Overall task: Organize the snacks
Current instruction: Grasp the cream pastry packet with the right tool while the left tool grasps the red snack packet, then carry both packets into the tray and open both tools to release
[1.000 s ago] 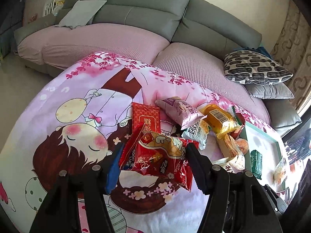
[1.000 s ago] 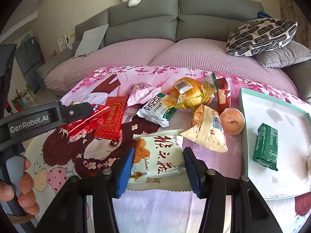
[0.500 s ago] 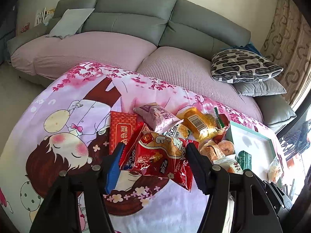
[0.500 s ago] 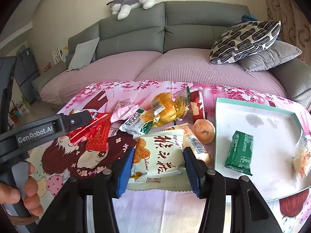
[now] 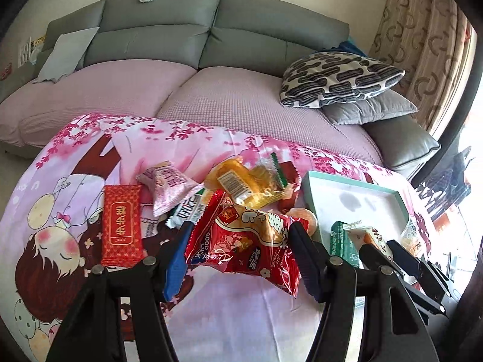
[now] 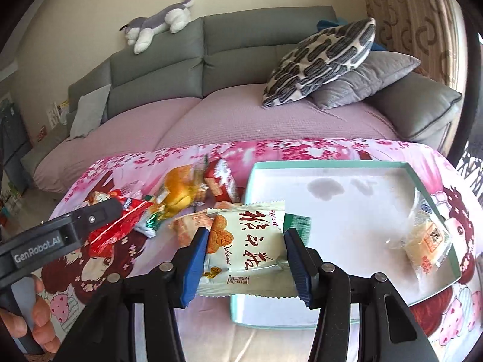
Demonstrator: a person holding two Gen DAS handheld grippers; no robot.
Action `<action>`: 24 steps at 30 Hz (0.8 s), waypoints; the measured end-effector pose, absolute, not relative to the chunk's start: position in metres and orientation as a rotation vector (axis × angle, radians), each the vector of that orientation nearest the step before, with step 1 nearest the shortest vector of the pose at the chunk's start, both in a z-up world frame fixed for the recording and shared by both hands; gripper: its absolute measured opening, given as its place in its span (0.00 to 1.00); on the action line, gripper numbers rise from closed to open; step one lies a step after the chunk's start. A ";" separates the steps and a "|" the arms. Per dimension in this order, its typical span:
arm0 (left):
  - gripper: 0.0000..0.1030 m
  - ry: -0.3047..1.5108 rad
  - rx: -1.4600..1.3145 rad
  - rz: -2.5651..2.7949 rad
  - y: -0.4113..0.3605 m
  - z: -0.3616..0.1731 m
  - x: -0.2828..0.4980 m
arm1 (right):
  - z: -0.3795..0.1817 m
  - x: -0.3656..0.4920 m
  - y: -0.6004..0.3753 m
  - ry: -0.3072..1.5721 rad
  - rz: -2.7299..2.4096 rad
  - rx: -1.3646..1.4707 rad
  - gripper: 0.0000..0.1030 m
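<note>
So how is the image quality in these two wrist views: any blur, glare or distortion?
Left wrist view: sharp, fisheye bends the grey fabric sofa, window at right blows out white. Right wrist view: the yellow wrapped bun and nearby packets are motion-smeared, while the white crinkly snack bag stays crisp.

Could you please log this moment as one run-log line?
left gripper: shut on red snack bag | right gripper: shut on white snack bag, over tray edge | tray: two packets

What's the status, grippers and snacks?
Left gripper shut on red snack bag. Right gripper shut on white snack packet, over tray edge. Green packet sits underneath.
</note>
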State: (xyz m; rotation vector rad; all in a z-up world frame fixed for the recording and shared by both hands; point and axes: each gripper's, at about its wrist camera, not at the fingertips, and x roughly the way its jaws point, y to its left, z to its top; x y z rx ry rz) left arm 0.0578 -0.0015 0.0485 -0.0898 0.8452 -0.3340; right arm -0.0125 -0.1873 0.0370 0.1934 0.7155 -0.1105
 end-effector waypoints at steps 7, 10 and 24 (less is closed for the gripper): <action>0.63 0.857 -0.039 -0.471 -0.068 0.051 0.076 | 0.033 -0.005 -0.248 0.717 -0.241 0.260 0.53; 0.63 0.875 -0.016 -0.506 -0.096 0.048 0.089 | 0.028 0.001 -0.266 0.727 -0.278 0.278 0.53; 0.63 0.960 0.058 -0.551 -0.183 0.017 0.151 | -0.001 0.059 -0.315 0.795 -0.336 0.270 0.53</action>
